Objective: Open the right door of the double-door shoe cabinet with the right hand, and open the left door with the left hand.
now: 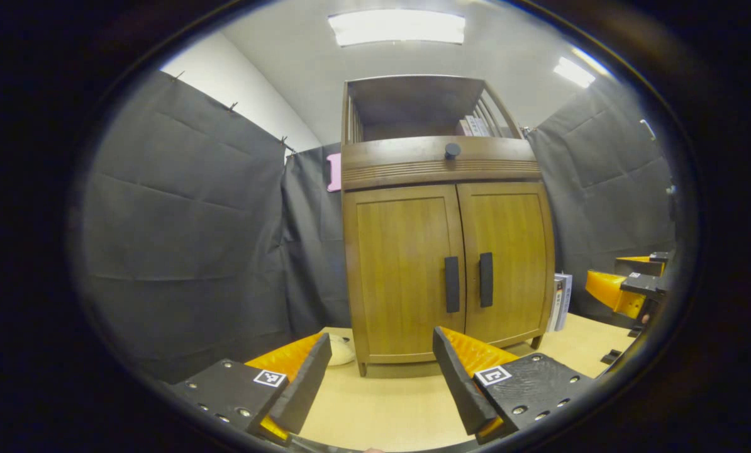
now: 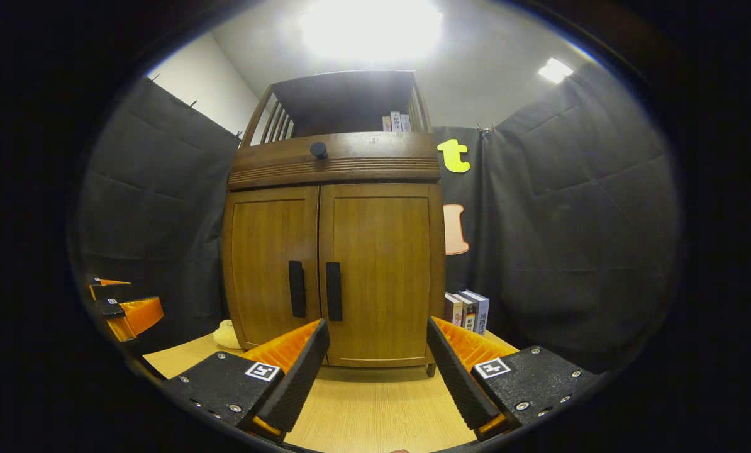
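Note:
A brown wooden shoe cabinet (image 1: 445,270) (image 2: 334,264) stands on a light table, both doors closed. The left door (image 1: 404,277) (image 2: 268,264) has a dark vertical handle (image 1: 451,284) (image 2: 296,289), and the right door (image 1: 507,264) (image 2: 382,270) has its own handle (image 1: 486,279) (image 2: 333,291) beside it. My left gripper (image 1: 382,371) is open, a short way in front of the cabinet's base. My right gripper (image 2: 378,358) is open too, facing the right door from a similar distance. The right gripper (image 1: 630,283) also appears far right in the left gripper view; the left gripper (image 2: 121,305) appears far left in the right gripper view.
A drawer with a round dark knob (image 1: 452,150) (image 2: 318,150) sits above the doors, under an open shelf holding books. More books (image 1: 561,301) (image 2: 468,311) stand right of the cabinet. A pale round object (image 1: 341,349) (image 2: 228,335) lies at its left foot. Black cloth walls surround the table (image 1: 382,402).

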Demonstrator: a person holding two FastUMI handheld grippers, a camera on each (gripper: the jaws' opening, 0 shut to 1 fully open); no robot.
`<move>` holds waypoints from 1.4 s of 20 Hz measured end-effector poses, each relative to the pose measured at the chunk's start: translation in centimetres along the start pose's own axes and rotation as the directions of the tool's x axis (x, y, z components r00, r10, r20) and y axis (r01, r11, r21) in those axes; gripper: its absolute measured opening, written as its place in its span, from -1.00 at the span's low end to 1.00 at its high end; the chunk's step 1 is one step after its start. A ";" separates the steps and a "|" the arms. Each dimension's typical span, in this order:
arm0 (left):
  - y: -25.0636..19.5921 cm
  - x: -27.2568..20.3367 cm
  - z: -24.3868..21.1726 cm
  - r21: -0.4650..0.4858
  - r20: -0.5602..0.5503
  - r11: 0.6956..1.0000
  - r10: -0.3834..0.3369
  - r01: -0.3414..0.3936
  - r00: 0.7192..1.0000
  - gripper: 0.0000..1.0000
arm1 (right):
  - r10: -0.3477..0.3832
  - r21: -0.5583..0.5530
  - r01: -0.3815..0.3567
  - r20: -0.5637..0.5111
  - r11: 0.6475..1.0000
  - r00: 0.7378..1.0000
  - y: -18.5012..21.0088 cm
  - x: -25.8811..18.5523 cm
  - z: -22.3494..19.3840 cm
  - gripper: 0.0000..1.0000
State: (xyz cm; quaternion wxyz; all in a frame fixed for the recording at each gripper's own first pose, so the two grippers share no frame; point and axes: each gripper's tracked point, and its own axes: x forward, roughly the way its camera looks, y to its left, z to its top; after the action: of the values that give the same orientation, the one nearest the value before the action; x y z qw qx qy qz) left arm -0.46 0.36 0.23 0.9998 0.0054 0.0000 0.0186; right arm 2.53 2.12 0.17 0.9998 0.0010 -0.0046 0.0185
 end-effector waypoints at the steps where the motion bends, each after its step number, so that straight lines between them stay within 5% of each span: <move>1: 0.0 0.0 0.0 0.000 0.001 1.000 0.004 -0.004 1.000 0.85 | 0.002 0.002 -0.002 0.003 1.000 1.000 0.1 0.6 0.3 0.92; 15: 1.1 -1.0 -0.1 -0.002 -0.006 0.987 0.159 -0.159 0.987 0.85 | 0.096 0.010 -0.096 0.034 0.995 0.995 3.6 12.0 2.5 0.92; 28: 2.8 -1.4 0.5 0.028 -0.047 0.945 0.327 -0.326 0.944 0.85 | 0.149 0.043 -0.147 -0.046 0.988 0.988 6.9 20.8 -0.6 0.92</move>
State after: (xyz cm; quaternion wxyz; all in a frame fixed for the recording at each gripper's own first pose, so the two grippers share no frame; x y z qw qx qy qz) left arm -1.97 3.14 0.72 0.9825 0.0148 0.0247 0.1841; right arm 23.05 9.82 -0.25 0.9953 0.0201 0.0201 0.0926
